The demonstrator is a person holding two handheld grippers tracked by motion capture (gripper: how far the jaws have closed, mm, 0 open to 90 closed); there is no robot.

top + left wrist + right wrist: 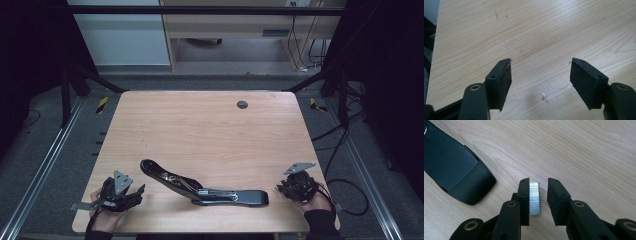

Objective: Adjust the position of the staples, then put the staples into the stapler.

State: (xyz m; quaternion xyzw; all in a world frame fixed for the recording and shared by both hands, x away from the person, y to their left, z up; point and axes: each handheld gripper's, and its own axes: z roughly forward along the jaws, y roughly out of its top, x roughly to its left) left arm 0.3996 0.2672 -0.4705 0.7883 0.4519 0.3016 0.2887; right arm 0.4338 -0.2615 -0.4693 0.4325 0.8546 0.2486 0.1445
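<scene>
right claw (537,195) | staple strip (534,197) between jaws | stapler (451,162) beside

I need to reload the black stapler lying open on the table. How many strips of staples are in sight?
1. A silvery strip of staples sits between the right gripper jaws, against one pad with a gap to the other, near the open black stapler. Others may be hidden.

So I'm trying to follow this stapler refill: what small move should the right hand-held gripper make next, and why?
Probably close the right hand-held gripper fully onto the shiny silver strip of staples. The strip sits against one pad with a gap to the other, so it looks loosely held. The opened black desk stapler lies just beside it on the light wooden table, ready for loading.
</scene>
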